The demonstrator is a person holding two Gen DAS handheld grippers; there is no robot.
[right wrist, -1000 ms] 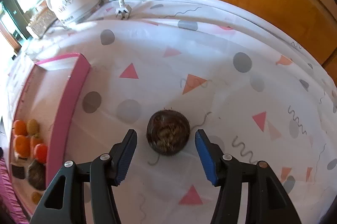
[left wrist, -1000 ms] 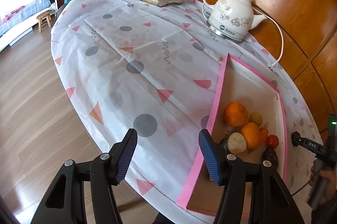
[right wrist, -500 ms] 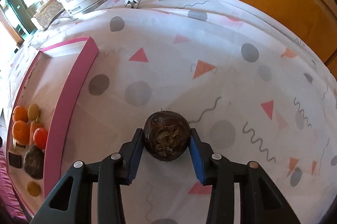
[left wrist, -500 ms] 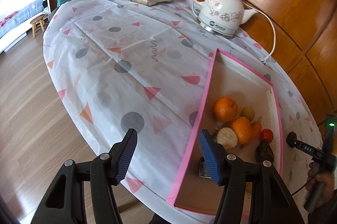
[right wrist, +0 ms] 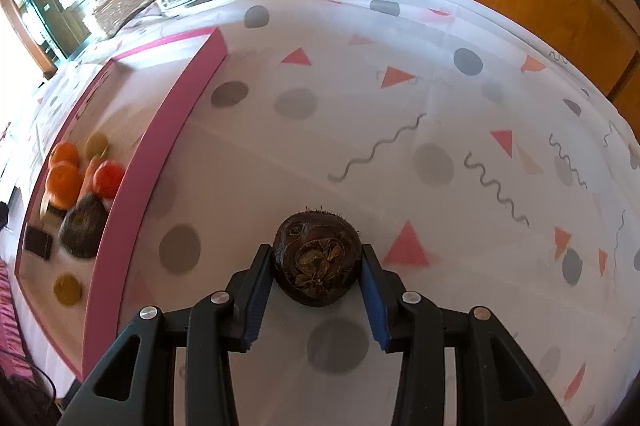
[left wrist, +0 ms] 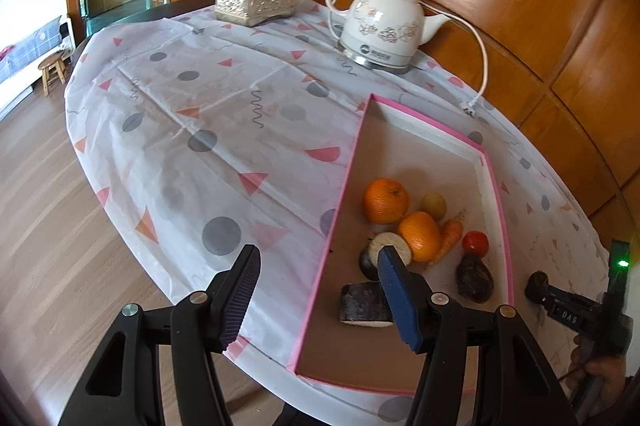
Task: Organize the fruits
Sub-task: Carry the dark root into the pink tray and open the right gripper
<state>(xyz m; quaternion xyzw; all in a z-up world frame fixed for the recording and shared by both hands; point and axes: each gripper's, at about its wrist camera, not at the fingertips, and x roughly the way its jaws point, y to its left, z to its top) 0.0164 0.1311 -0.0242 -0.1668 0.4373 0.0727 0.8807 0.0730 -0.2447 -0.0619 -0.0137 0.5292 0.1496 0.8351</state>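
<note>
One dark fruit sits clamped in your right claw, pads pressing both its sides, just off the cloth near the table's front edge. Jaws have just closed on it. Lift clear of the pink tray wall, then set it down in a bare spot away from the oranges. Left claw hangs released, empty, over the tray's near-left edge.

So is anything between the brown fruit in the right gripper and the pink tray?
Only the tray's own pink side wall; the cloth between it and the brown fruit held in the right gripper is bare.
</note>
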